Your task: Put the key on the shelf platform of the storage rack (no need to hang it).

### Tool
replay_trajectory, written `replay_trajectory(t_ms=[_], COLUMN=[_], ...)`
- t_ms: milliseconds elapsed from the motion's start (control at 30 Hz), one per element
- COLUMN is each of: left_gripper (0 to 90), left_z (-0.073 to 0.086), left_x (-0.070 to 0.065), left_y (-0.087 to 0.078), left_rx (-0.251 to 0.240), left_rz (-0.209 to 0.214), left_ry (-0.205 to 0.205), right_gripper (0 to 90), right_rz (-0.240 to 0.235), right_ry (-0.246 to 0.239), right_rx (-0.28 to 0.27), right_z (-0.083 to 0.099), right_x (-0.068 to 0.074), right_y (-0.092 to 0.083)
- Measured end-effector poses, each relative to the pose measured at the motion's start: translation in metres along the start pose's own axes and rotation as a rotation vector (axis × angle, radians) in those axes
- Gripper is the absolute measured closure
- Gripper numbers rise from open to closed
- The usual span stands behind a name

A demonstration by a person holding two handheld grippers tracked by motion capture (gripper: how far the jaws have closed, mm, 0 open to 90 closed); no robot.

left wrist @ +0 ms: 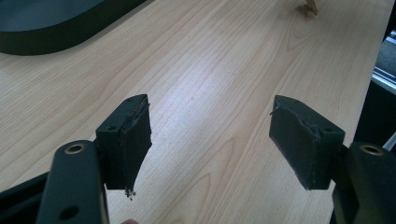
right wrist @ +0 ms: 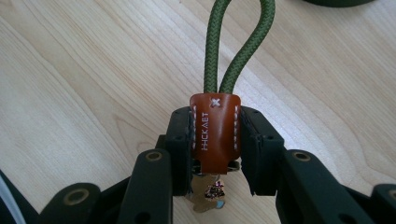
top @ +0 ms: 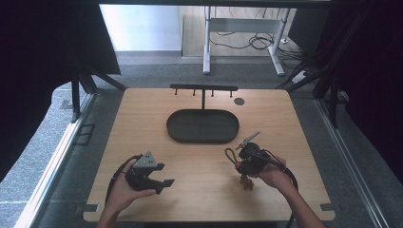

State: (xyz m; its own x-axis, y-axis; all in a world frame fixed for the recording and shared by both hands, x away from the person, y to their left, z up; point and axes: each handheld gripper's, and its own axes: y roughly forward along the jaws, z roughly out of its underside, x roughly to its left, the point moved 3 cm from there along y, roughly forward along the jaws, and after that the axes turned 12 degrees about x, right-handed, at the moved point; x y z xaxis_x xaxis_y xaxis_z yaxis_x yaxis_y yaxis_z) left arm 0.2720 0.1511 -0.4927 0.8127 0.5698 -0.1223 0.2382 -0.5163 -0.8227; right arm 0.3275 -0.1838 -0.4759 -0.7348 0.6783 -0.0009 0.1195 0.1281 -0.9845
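A key fob with a brown leather tab [right wrist: 215, 140] and a green rope loop [right wrist: 238, 42] sits between the jaws of my right gripper [right wrist: 215, 122], which is shut on the tab. Small metal keys [right wrist: 208, 193] hang below the tab. In the high view the right gripper [top: 240, 159] is held above the table at the right front, with the loop [top: 231, 154] sticking out to the left and the keys [top: 246, 183] dangling. My left gripper [top: 166, 174] rests at the left front, open [left wrist: 210, 126], with bare wood between its pads.
A black oval tray [top: 180, 128] lies at the table's middle back, with a T-shaped hook rack [top: 203, 88] rising behind it. A small dark disc [top: 239, 101] lies near the rack's right end. The tray's edge [left wrist: 46, 37] appears in the left gripper view.
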Motion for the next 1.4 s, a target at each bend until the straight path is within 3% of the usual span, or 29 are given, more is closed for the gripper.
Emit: replay_trajectory(t_ms=[633,1400], left_gripper=[30.0,30.0], left_z=[0.000,-0.002], left_x=[-0.001,-0.003], left_y=[0.000,0.001], left_rx=[0.000,0.000], left_rz=[0.002,0.009], left_ry=[-0.001,0.006], right_gripper=[66.8,66.8], right_rz=[0.006,0.008], right_ry=[-0.032,-0.081], right_rx=[-0.024,-0.013], right_z=[-0.011,-0.033], right_x=[-0.006,-0.008], right_y=[-0.026,-0.042])
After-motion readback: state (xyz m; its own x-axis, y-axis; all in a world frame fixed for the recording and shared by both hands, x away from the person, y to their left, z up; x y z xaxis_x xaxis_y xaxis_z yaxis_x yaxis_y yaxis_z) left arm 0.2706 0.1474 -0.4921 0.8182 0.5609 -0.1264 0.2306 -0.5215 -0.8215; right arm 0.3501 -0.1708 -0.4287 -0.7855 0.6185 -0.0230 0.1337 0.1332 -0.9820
